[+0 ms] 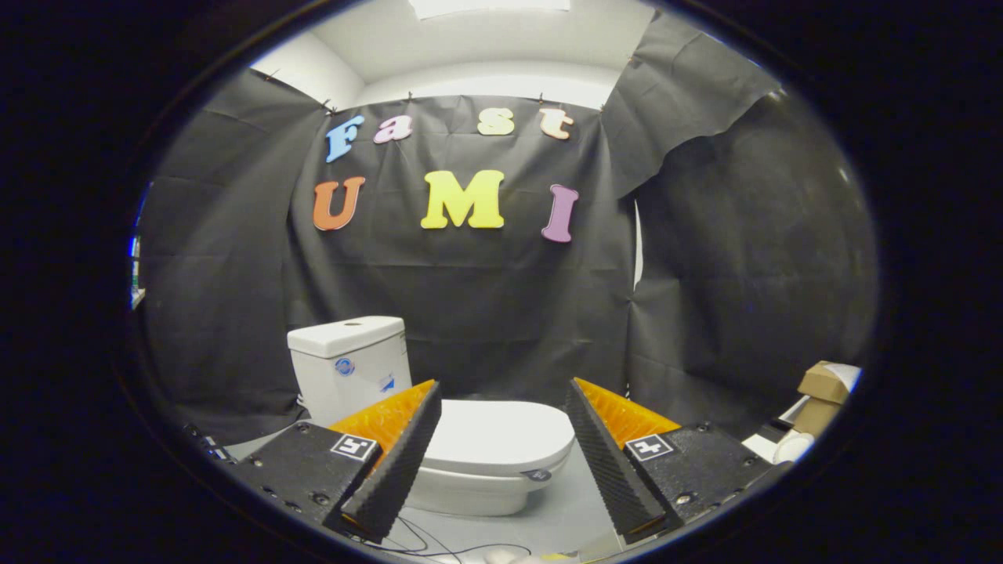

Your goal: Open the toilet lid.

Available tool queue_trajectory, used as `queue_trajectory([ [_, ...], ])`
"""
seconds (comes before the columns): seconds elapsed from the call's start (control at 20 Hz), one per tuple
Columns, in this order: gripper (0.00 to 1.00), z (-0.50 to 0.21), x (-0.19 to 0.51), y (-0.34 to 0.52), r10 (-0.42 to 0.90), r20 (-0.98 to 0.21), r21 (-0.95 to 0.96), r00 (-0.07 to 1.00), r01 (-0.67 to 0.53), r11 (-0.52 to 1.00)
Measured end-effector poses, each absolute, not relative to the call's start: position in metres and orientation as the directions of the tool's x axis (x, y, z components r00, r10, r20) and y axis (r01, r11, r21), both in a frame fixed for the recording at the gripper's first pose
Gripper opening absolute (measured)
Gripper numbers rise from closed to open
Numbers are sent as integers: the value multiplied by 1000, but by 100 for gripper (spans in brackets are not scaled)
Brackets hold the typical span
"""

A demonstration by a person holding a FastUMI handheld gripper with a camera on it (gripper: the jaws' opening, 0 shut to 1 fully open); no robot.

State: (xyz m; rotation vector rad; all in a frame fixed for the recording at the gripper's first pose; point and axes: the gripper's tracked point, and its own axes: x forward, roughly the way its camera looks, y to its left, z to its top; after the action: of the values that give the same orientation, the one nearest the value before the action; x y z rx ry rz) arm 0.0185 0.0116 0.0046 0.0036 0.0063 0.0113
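Ribbed pads lined the inner faces of the tongs [501, 454], whose two fingers [396, 462] stood wide apart and gripped nothing. Each finger body carried a small square marker [353, 446] on its top face. Between the fingers, a little beyond their tips, sat the white toilet [494, 458], not touched by either one. Its lid [501, 432] lay flat and shut over the bowl, the rounded front end pointing towards the right-hand finger. A small dark sticker [537, 475] showed on the bowl's front just below the lid's rim. Behind the left-hand finger rose the white tank [350, 364], upright, with a round blue label on its face and a button recess in its top. The toilet stood on a pale grey floor [560, 517], where thin dark cables [439, 544] trailed close to the fingers' bases. Black cloth [486, 313] hung as a wall behind the toilet and around both sides. Well off beyond the right-hand finger, some brown cardboard boxes [819, 395] were stacked by the cloth.
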Motion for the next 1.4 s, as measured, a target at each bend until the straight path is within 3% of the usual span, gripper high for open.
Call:
queue_trajectory([
  [0.5, 100, 0, 101, 0, 0, 24, 57, 1000, -1, 998],
  [0.8, 100, -44, 159, -21, -9, -16, 146, 1000, 12, 989],
  [1.05, 100, -118, 195, -45, -1, -112, 216, 994, 25, 976],
  [1.4, 100, -245, 222, -73, 28, -359, 394, 933, 125, 911],
])
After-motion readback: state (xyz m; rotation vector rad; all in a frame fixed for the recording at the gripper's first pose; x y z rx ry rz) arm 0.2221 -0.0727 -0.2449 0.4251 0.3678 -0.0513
